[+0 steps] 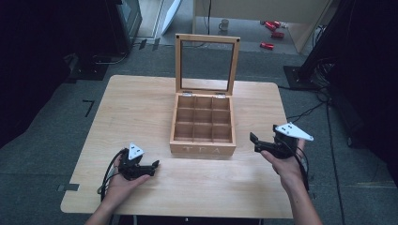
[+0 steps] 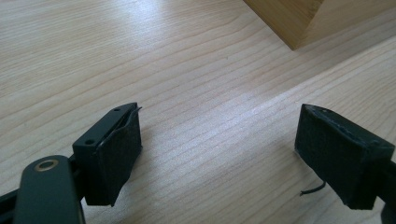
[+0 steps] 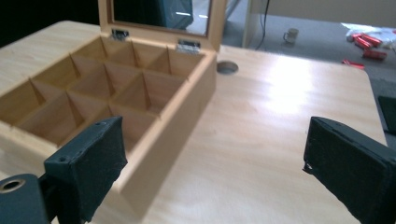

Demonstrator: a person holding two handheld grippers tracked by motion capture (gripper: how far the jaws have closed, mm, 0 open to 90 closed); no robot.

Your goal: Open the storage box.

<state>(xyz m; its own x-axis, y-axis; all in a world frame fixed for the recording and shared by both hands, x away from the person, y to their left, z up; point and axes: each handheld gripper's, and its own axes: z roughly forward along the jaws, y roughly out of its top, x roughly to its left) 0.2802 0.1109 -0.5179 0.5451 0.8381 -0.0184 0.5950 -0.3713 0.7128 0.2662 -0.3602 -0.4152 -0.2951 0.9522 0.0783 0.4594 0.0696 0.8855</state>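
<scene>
- The tea box (image 1: 202, 123) sits mid-frame on the table (image 1: 131, 108), lid (image 1: 207, 63) upright, compartments empty.
- Left gripper (image 1: 149, 168), lower left of the box: jaws wide apart, empty.
- Right gripper (image 1: 256, 142), just right of the box's front corner: jaws wide, holding nothing.

The right gripper (image 3: 215, 163) has its jaws spread wide over the pale wooden counter (image 3: 280, 140). Just beyond the left jaw sits an open wooden box (image 3: 182, 112) with nine bare compartments, its glass lid (image 3: 159, 14) upright. Bare counter lies between the jaws.
</scene>
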